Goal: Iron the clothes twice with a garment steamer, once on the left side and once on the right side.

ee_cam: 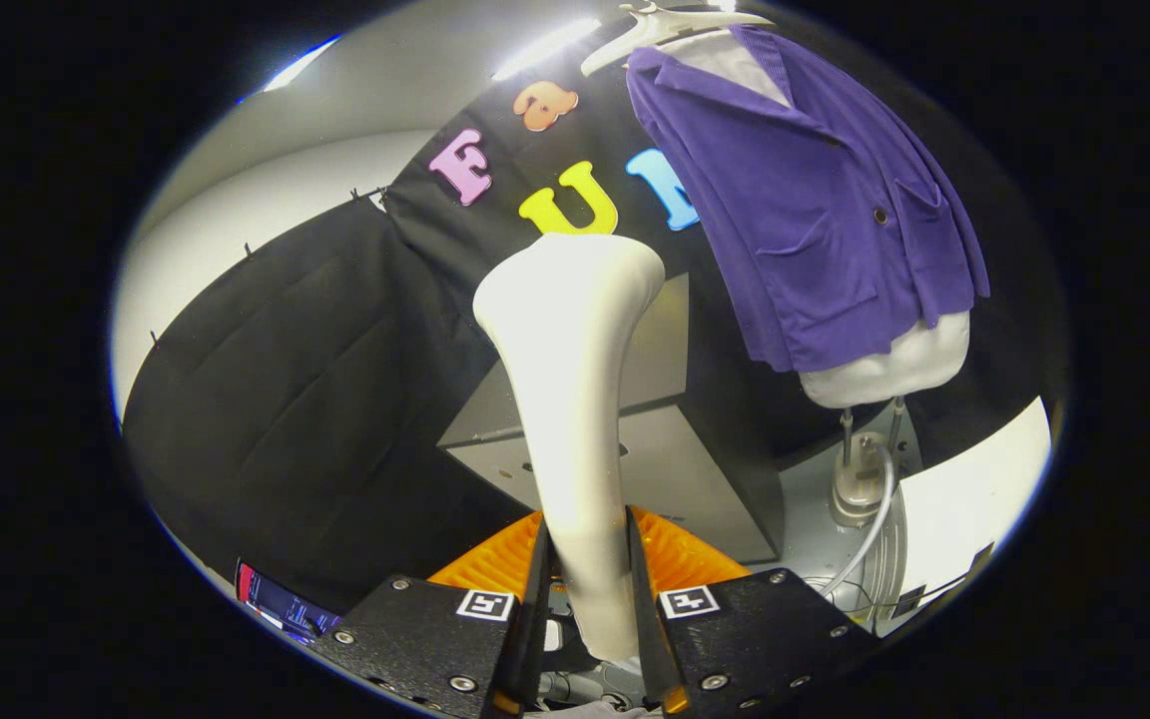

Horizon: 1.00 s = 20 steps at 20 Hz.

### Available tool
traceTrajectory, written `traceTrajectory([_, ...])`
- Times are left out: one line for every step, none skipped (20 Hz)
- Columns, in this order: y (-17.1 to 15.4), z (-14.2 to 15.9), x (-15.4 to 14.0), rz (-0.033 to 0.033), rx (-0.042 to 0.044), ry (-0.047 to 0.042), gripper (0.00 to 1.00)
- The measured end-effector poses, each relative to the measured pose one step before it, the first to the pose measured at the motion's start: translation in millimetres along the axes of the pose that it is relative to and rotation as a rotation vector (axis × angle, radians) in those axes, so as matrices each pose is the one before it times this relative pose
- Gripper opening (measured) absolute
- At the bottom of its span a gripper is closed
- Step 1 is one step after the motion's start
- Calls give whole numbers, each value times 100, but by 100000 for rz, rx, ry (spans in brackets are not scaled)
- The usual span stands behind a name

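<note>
Gripper view: the hand-held gripper [587, 589] points forward and upward, its two fingers closed on the handle of the steamer [575, 399], one finger pressing on each side. The steamer rises between the fingers as a pale, smooth body that widens toward its rounded head, and it leans slightly to the right at the top. Each finger carries a small square marker with a black-and-white pattern; no readable writing shows on them. No brand or label can be made out on the steamer.

Beyond the fingers and up to the right hangs the jacket [815, 200], purple, on a white hanger [655, 28] over a pale bust form [884, 364]. The jacket has a collar, a dark button and patch pockets, and it hangs well apart from the steamer head, with open space between them. The bust form stands on thin metal rods that go down to a base [860, 494], and a pale hose [874, 539] curves away from that base.

Behind the steamer stands a grey box [665, 469], set on the desk [974, 499], whose bare white top shows right of the base. Black cloth [315, 399] covers the booth wall to the left and behind. Lower left, near the left finger, a small screen [281, 602] glows; its content is too small to tell.
</note>
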<state>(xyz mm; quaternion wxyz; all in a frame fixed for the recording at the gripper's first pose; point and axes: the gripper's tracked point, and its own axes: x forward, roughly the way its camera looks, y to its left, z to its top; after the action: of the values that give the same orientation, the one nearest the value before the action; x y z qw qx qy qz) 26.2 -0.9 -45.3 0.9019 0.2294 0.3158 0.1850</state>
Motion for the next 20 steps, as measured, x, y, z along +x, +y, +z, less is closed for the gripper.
traceTrajectory([179,1263,-495,221,-594,-2244,39])
traceTrajectory([257,1312,-487,446,-906,-2116,39])
traceTrajectory([73,1397,-414,176,-1017,-2255,39])
traceTrajectory([49,1287,-293,-92,-1405,-1921,38])
traceTrajectory([-41,1554,-27,-77,-1284,-2264,39])
traceTrajectory([111,1633,-67,114,-1105,-2313,39])
traceTrajectory([-25,1750,-158,-5,-171,-3784,39])
traceTrajectory([-104,1837,12,-287,-851,-4180,39])
traceTrajectory([-429,1855,-51,-1414,-768,-4868,38])
traceTrajectory([-558,1482,322,-1446,-1791,-3656,38])
traceTrajectory([-475,1297,356,-935,-965,-2838,38])
traceTrajectory([-250,959,173,22,302,-1664,38])
traceTrajectory([-294,925,-34,414,595,-1540,38])
traceTrajectory([-308,1102,572,-203,198,-1725,38])
traceTrajectory([-522,1074,670,-745,-545,-1682,38])
traceTrajectory([-442,1307,920,-987,-344,-2039,38])
traceTrajectory([-526,859,810,-966,-259,-1309,38])
traceTrajectory([-512,901,890,-1102,-245,-1259,38])
traceTrajectory([-616,699,742,-1387,-541,-1074,38])
traceTrajectory([-762,775,919,-1415,-504,-889,38])
